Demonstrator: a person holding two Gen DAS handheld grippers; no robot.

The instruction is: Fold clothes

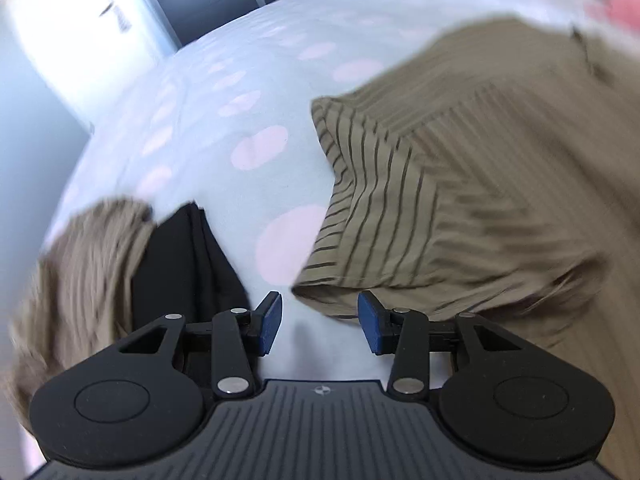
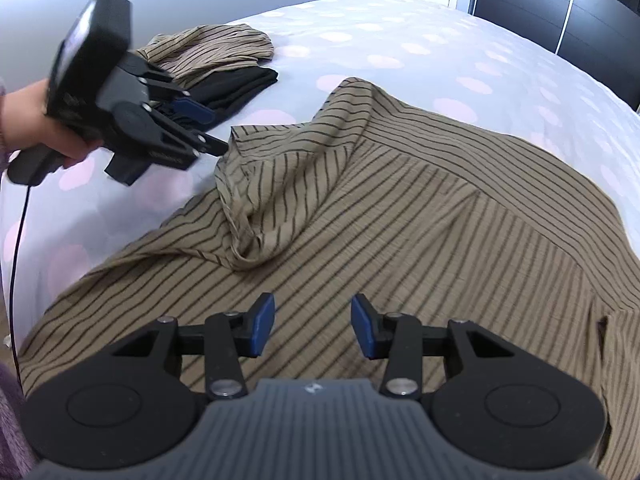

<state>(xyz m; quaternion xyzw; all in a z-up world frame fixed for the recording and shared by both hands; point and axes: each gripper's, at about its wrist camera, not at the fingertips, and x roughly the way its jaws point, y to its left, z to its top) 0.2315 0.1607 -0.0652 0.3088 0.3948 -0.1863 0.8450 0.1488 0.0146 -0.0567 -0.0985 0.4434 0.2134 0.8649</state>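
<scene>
At the far left of the right wrist view, a bare hand (image 2: 38,120) gripped the handle of the left gripper (image 2: 208,128), from which a black cable (image 2: 18,248) hung down. Its jaws stood apart with nothing between them, the lower fingertip just at the cuff edge of a bunched sleeve (image 2: 276,184); whether it touched the cloth could not be told. Behind that gripper lay a crumpled striped garment (image 2: 212,46) resting against a folded black garment (image 2: 236,86), both on the bed (image 2: 420,40), whose pale cover carried pink dots.

Right of them, the tan striped shirt (image 2: 420,240) lay spread across the bed, filling the middle and right of the view, its sleeve heaped in loose folds on top of it. The right gripper (image 2: 313,326) hovered low over the shirt's near part, jaws wide apart and holding nothing. Dark wardrobe panels (image 2: 560,12) stood beyond the bed at the upper right.

In the blurred left wrist view, the striped garment (image 1: 80,264) and the black garment (image 1: 188,264) sat at the left, bare bed cover (image 1: 256,152) in the middle, and the striped shirt (image 1: 500,184) at the right. The left gripper (image 1: 319,322) was open and empty, the sleeve's cuff edge lying just ahead of its right finger.
</scene>
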